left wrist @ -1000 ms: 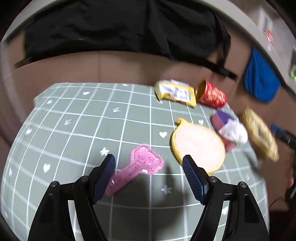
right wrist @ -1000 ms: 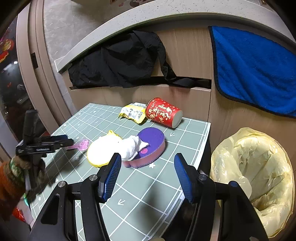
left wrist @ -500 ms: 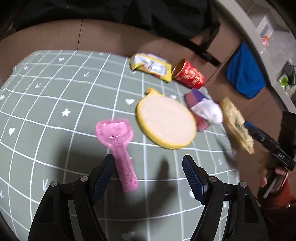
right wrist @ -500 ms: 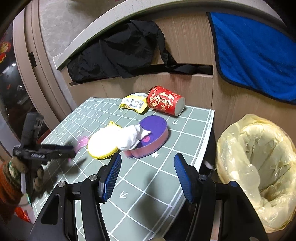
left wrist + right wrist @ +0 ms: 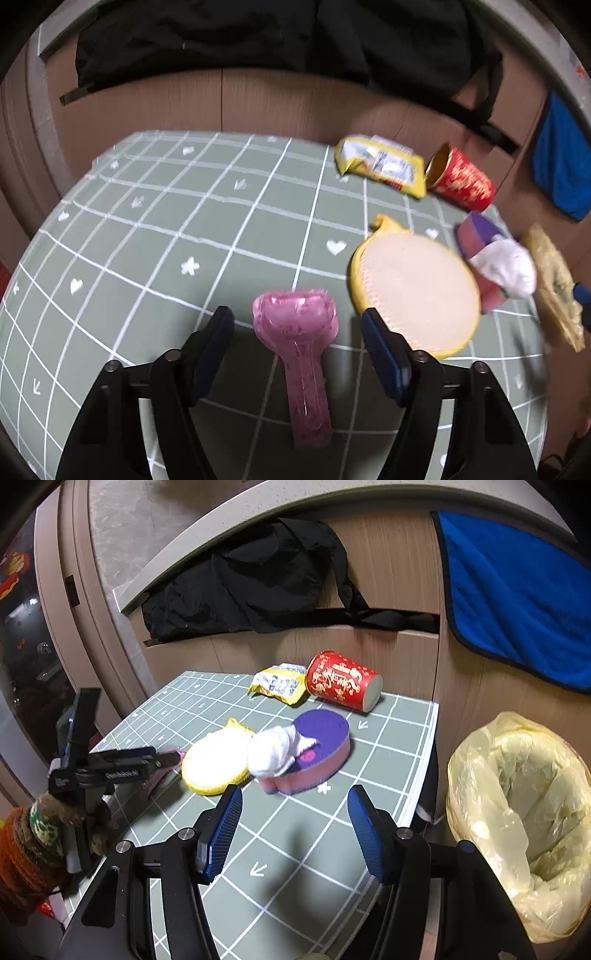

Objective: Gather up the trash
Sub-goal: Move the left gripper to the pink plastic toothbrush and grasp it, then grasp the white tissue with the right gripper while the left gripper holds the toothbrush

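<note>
A pink plastic spoon (image 5: 299, 343) lies on the green grid mat (image 5: 184, 229), between the open fingers of my left gripper (image 5: 297, 328). A crumpled white tissue (image 5: 271, 751) rests on a purple-topped sponge (image 5: 319, 738), beside a yellow round brush (image 5: 214, 762). A yellow wrapper (image 5: 279, 683) and a red paper cup (image 5: 341, 681) on its side lie at the back. My right gripper (image 5: 293, 812) is open, just in front of the sponge. The left gripper also shows in the right wrist view (image 5: 162, 760).
A bin lined with a yellow bag (image 5: 517, 812) stands off the mat's right edge. A blue towel (image 5: 517, 590) and a black cloth (image 5: 251, 579) hang on the wooden cabinet behind. The mat's right edge (image 5: 424, 775) is close to the bin.
My left gripper has swung so the pink spoon now lies straight between its fingers. My right gripper has moved slightly closer to the sponge and tissue.
</note>
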Motion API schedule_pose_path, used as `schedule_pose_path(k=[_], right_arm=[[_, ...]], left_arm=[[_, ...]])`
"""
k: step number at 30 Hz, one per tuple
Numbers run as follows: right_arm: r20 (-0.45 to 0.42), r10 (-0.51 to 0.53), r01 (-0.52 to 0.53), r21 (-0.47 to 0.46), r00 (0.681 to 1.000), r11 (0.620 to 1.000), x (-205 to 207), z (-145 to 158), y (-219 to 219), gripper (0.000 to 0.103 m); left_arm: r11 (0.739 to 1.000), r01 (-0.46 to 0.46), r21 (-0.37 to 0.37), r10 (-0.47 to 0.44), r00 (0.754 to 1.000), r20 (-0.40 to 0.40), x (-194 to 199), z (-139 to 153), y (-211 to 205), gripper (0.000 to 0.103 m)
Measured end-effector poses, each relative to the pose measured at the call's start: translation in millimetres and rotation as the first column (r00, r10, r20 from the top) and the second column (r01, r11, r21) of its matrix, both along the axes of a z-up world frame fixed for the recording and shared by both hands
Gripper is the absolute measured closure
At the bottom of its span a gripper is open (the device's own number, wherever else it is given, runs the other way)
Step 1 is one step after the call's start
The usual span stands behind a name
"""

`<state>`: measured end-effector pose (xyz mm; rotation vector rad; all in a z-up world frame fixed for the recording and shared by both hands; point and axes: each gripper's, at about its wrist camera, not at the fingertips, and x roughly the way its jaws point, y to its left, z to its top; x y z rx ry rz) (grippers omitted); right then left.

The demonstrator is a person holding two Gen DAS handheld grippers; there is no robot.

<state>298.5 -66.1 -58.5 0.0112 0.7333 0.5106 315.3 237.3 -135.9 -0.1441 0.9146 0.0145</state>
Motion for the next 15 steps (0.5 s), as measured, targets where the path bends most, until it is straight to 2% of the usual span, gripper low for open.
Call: schedule_pose_path(k=[3,4,5,8,12,15], right_arm=[[0.016,0.015,-0.015,-0.005,1.000,1.000,2,3,6,0.046],[0.023,0.024,-0.024,-0.013,0.999,1.000,4,4,10,0.046],[0.031,0.036,-0.035,-0.030,0.999,0.999,6,5,15,0.046],[0.043,0.060,-0.056,-0.091,0.997,0.994,14,3,33,0.046],[0.058,0.088,-0.080,-0.131,0.994,0.988,27,-1,54,0.048],[0.062,0.087,-0.077,-0.153,0.994,0.985,39,-7,68,0.048]], left_arm=[[1.000,-0.016,0.024,0.016,1.000,-0.014,2,-1,-3,0.045],[1.000,-0.019,0.019,0.019,1.000,-0.014,1,0,-2,0.056],[1.000,-0.020,0.006,0.020,1.000,-0.014,1,0,-1,0.057],[0.995,-0.019,-0.098,0.020,1.000,0.000,-8,7,4,0.058],[0.995,-0.022,-0.093,0.030,0.996,0.090,-34,31,-4,0.058],[0.992,-0.029,-0.123,0.047,0.989,0.143,-52,50,-7,0.058]])
